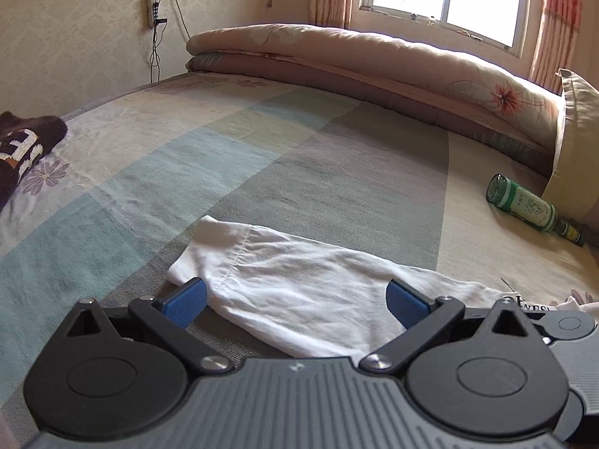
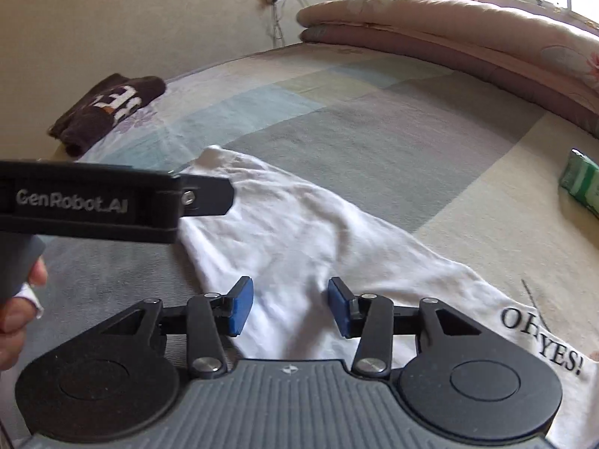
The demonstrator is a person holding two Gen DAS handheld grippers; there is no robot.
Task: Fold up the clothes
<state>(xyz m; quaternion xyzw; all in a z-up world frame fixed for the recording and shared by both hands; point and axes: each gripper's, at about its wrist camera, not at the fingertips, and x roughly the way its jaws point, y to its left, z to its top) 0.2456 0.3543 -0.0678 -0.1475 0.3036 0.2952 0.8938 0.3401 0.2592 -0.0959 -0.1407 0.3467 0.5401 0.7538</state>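
A white T-shirt (image 1: 299, 299) with black "OH YES!" lettering (image 2: 543, 340) lies crumpled on the patchwork bedspread (image 1: 299, 157). Its sleeve end (image 1: 217, 235) points toward the far left. My left gripper (image 1: 295, 299) hovers over that sleeve part, open wide, blue pads (image 1: 185, 301) apart and nothing pinched. My right gripper (image 2: 291, 308) sits over the shirt's middle (image 2: 292, 232), open, with cloth beneath the gap and neither pad pressing on it. The left gripper (image 2: 224, 196) shows from the side in the right wrist view, tip over the shirt's left edge.
A folded brown garment (image 2: 108, 108) with white letters lies at the bed's far left. A green glass bottle (image 1: 531, 207) rests on its side at the right, near a pillow (image 1: 576, 142). Folded quilts (image 1: 374, 60) line the far edge. A hand (image 2: 18, 307) holds the left tool.
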